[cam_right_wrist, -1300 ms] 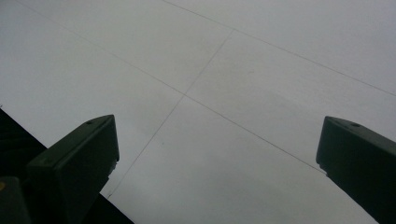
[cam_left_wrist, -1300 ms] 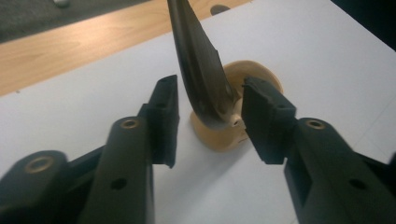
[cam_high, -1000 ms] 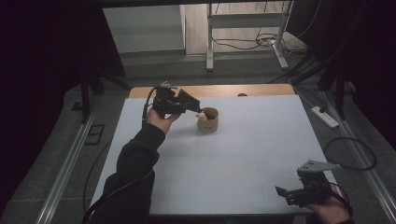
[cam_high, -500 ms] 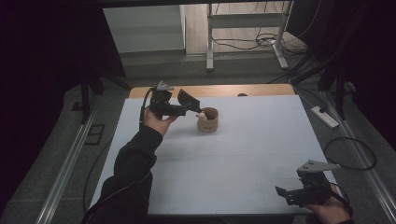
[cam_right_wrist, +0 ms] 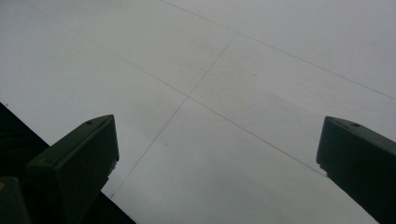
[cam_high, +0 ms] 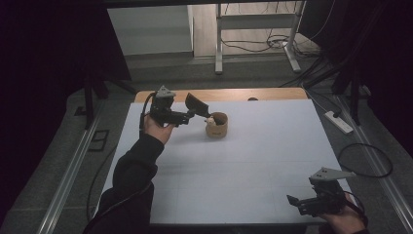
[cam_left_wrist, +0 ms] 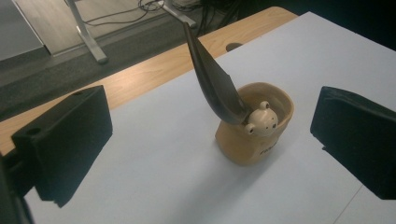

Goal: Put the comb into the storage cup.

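Note:
A tan cup (cam_high: 217, 126) (cam_left_wrist: 254, 140) stands on the white table top (cam_high: 243, 170), back left of centre. A black spoon (cam_high: 197, 103) (cam_left_wrist: 212, 81) leans in the cup, its handle rising up and to the left. A small pale bear head (cam_left_wrist: 260, 122) sits at the cup's rim. My left gripper (cam_high: 191, 115) (cam_left_wrist: 210, 126) hovers just left of the cup. Its jaws have just been opening and now stand wide apart, pressing on nothing. My right gripper (cam_high: 296, 203) (cam_right_wrist: 217, 140) rests low at the table's front right corner, open over bare white surface.
A bare wooden strip (cam_high: 272, 93) with a round hole (cam_high: 252, 99) runs along the table's far edge. On the floor lie a power strip (cam_high: 338, 122) and looped cables (cam_high: 365, 161) at the right. Metal frame legs (cam_high: 218, 48) stand behind the table.
My left gripper's jaws have spread apart and the hand has drawn back a little to the left, away from the cup. The spoon stays leaning in the cup. The right gripper has kept still.

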`<state>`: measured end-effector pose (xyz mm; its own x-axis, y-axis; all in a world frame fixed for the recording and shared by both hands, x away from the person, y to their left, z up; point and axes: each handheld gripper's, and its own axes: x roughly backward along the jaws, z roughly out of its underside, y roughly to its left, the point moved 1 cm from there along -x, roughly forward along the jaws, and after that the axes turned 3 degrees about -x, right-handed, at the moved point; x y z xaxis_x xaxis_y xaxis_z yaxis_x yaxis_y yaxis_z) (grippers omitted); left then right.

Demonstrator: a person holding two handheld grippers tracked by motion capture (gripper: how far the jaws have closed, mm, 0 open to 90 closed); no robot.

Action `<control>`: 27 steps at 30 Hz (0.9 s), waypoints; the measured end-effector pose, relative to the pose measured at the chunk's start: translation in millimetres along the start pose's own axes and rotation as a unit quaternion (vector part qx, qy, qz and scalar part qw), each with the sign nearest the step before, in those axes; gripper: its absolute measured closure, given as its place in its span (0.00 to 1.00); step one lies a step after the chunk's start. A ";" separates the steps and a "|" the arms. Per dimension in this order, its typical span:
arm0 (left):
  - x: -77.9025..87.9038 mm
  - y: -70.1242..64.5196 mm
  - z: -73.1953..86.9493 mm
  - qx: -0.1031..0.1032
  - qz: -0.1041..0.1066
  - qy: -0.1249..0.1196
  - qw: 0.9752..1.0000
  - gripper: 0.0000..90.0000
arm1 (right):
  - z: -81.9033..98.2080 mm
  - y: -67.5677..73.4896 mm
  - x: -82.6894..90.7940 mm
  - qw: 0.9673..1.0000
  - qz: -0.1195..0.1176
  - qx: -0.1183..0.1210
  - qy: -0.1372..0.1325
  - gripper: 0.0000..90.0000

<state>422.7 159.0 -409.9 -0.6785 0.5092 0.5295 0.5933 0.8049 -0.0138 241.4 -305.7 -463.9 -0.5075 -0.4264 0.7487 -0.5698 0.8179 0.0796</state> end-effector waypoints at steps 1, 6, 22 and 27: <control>1.6 0.1 0.8 0.000 0.001 -0.004 1.000 0.00 | 0.0 0.0 0.0 1.000 0.000 0.000 0.000 0.00; 8.7 0.5 4.1 0.008 0.004 -0.016 1.000 0.00 | -0.1 0.0 -0.1 1.000 0.000 0.002 0.000 0.00; 26.6 3.2 16.0 0.015 0.039 -0.072 0.997 0.00 | -0.2 0.5 -0.2 1.000 0.001 0.003 0.001 0.00; 29.2 3.6 21.5 0.022 0.043 -0.078 0.996 0.00 | -0.2 0.1 -0.2 1.000 0.002 0.002 0.000 0.00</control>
<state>395.7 183.3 -412.7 -0.6871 0.6152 0.3865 0.6352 0.7669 -0.0915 241.5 -305.4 -463.9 -0.5097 -0.4223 0.7496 -0.5696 0.8186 0.0739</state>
